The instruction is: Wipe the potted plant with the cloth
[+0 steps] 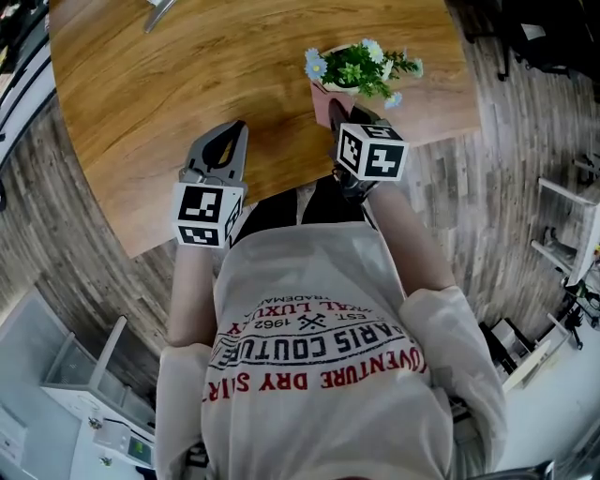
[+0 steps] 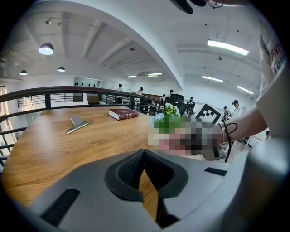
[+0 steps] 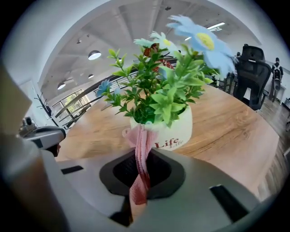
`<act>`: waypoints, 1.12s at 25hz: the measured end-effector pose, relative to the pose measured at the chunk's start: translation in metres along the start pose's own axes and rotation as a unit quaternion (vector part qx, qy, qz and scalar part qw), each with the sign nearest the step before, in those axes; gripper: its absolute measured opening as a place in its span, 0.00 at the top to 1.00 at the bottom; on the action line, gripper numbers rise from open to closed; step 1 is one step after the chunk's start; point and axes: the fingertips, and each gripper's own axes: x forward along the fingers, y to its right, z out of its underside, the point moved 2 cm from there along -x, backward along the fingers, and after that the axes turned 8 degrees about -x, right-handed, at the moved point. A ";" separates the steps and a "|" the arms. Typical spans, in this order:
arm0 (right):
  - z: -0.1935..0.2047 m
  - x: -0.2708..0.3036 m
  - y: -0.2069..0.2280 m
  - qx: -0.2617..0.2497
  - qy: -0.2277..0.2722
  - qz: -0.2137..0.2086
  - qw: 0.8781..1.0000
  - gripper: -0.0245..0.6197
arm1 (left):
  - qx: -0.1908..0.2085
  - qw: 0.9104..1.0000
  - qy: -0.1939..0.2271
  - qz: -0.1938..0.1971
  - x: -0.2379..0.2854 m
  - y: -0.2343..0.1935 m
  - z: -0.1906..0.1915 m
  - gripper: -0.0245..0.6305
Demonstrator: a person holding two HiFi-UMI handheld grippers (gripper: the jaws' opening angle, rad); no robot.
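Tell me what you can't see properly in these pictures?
Pot: head view, mostly behind the right tool; left gripper view, under a mosaic patch.
Cloth: right gripper view, its lower end disappears between the jaws.
Book: left gripper view, title too small.
Metal thing: head view, cut off by the top edge.

Open tabletop (image 1: 141, 84) left of potted plant (image 1: 361, 67), book (image 2: 123, 113) and metal piece (image 2: 79, 123) far across

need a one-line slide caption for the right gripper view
Right gripper, jaws shut on a pink cloth, at the white pot of a potted plant on a wooden table.
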 end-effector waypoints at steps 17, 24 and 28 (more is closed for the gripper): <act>0.017 -0.060 0.029 -0.142 -0.030 -0.037 0.989 0.90 | -0.015 0.998 0.015 0.061 0.029 0.043 -0.012 0.94; 0.010 -0.065 0.088 -0.156 -0.036 -0.010 0.987 0.90 | 0.002 0.997 0.036 0.074 0.059 0.079 -0.012 0.57; 0.004 -0.063 0.113 -0.170 -0.036 -0.024 0.985 0.90 | 0.052 0.997 0.027 0.058 0.085 0.091 -0.006 0.39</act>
